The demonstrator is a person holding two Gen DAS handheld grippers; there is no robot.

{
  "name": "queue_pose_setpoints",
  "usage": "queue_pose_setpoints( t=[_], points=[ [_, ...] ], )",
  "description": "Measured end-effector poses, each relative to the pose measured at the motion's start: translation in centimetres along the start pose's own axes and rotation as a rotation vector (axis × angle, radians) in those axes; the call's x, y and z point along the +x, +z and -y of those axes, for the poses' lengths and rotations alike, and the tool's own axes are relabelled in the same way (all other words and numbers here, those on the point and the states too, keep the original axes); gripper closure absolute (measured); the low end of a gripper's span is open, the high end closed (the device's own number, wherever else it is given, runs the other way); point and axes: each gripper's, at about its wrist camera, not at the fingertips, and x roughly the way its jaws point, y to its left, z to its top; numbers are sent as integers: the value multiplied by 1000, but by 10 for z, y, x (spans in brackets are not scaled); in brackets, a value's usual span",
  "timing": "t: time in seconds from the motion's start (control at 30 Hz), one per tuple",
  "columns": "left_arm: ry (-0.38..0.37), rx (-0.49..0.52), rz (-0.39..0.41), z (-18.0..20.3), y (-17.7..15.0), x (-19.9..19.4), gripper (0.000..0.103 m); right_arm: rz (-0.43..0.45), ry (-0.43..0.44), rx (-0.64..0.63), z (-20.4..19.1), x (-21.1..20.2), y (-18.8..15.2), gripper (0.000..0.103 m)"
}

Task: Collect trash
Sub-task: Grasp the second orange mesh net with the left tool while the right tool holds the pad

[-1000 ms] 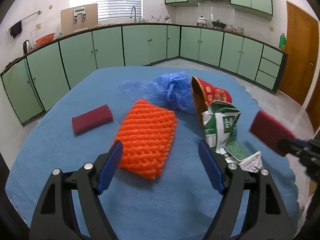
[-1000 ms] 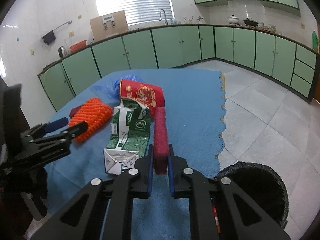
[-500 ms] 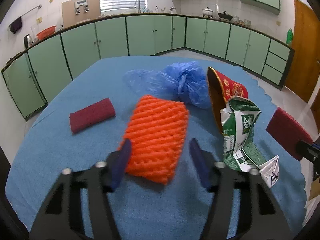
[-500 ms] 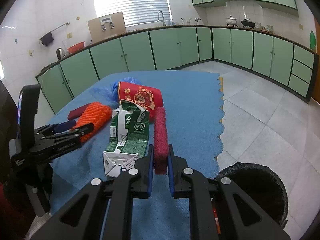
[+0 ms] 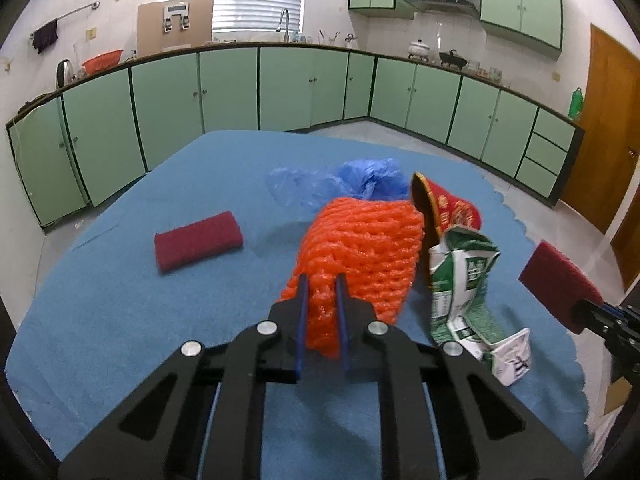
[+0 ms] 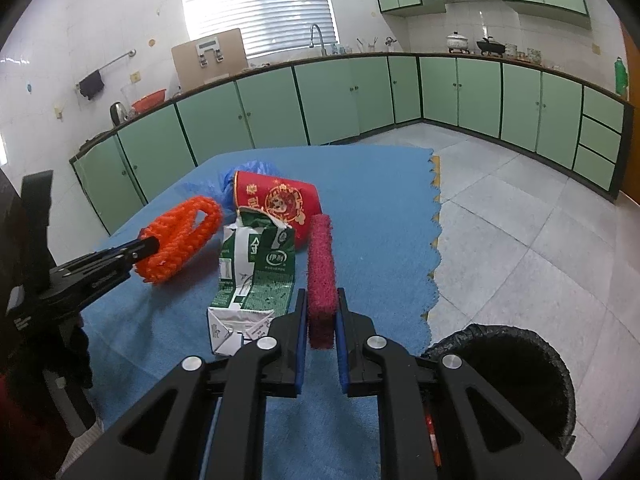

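On the left, the orange foam net (image 5: 362,240) is pinched at its near edge by the left hand-held gripper (image 5: 320,292) and hangs just above the desk (image 5: 120,320); it's probably feather-light and squashy, so an edge pinch should be enough. Further right, the dark red scouring pad (image 6: 320,264) is clamped edge-on in the right hand-held gripper (image 6: 322,312) near the black-lined bin (image 6: 516,372), and looks light but floppy.

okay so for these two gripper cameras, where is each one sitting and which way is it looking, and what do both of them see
Left wrist: rides on the left gripper, looking forward and down over the blue table; its fingers pinch the orange foam net; the right gripper shows at the right edge.
Right wrist: rides on the right gripper, clamping the dark red scouring pad, with the black bin below right; the left gripper enters from the left.
Shared: net, pad, green milk carton, red cup, green cabinets.
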Motion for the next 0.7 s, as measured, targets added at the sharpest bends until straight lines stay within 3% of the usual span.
queue_pose_setpoints(
  t=[0.37, 0.7],
  points=[
    [-20, 60, 58, 32, 11, -33, 92, 61, -15, 36, 6, -31, 13, 90],
    [-115, 104, 85, 66, 14, -52, 92, 106, -46, 65, 17, -58, 19, 90]
  ],
)
